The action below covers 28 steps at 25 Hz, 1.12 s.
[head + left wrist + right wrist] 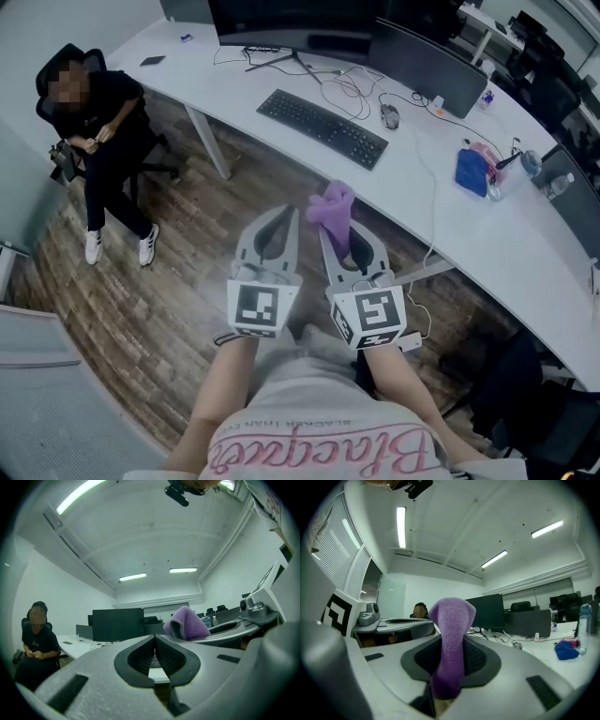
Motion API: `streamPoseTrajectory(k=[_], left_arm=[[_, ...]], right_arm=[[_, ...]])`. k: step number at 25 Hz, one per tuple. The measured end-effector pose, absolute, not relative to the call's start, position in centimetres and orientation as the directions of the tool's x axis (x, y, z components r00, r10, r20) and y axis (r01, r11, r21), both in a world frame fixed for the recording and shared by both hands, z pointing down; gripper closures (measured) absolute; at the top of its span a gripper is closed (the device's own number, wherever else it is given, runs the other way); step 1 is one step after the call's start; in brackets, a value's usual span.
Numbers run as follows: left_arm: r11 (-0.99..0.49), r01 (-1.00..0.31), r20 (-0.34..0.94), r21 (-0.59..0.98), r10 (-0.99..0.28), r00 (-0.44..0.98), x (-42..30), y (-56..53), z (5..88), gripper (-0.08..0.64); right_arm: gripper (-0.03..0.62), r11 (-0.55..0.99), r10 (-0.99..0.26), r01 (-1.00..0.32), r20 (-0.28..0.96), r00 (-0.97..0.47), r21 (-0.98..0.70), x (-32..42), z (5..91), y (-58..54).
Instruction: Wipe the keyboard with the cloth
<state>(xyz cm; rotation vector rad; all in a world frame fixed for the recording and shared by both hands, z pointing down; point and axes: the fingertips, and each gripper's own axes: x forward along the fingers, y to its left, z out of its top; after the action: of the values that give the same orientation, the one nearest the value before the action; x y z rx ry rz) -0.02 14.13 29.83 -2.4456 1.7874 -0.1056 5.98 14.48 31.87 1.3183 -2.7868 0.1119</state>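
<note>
Well short of the long black keyboard point(322, 127) on the white tabletop point(487, 234), the right tongs point(330, 234) pinch a fuzzy purple cloth point(333, 204); the left tongs point(289, 217) alongside are closed and empty.

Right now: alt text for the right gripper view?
The right gripper is shut on a fuzzy purple cloth that stands up between its jaws. Beyond it, a white desk holds black monitors and a blue pouch, with a seated person in the distance.
</note>
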Motion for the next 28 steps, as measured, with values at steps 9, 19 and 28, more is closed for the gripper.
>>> streamPoseTrajectory(k=[9, 19, 28], left_arm=[[-0.350, -0.928, -0.012, -0.127, -0.935, 0.354, -3.0, 7.7, 30.4, 0.554], [-0.443, -0.887, -0.009, -0.130, -0.894, 0.448, -9.1, -2.4, 30.3, 0.554], [-0.506, -0.854, 0.022, -0.119, -0.862, 0.507, -15.1, -9.4, 31.4, 0.554]], right_arm=[[0.497, 0.594, -0.799, -0.803, 0.082, -0.595, -0.038, 3.2, 32.3, 8.2], [0.497, 0.516, -0.851, -0.856, 0.096, -0.516, -0.028, -2.8, 32.2, -1.3], [0.497, 0.470, -0.875, -0.882, 0.117, -0.470, -0.022, -9.0, 32.5, -8.1]])
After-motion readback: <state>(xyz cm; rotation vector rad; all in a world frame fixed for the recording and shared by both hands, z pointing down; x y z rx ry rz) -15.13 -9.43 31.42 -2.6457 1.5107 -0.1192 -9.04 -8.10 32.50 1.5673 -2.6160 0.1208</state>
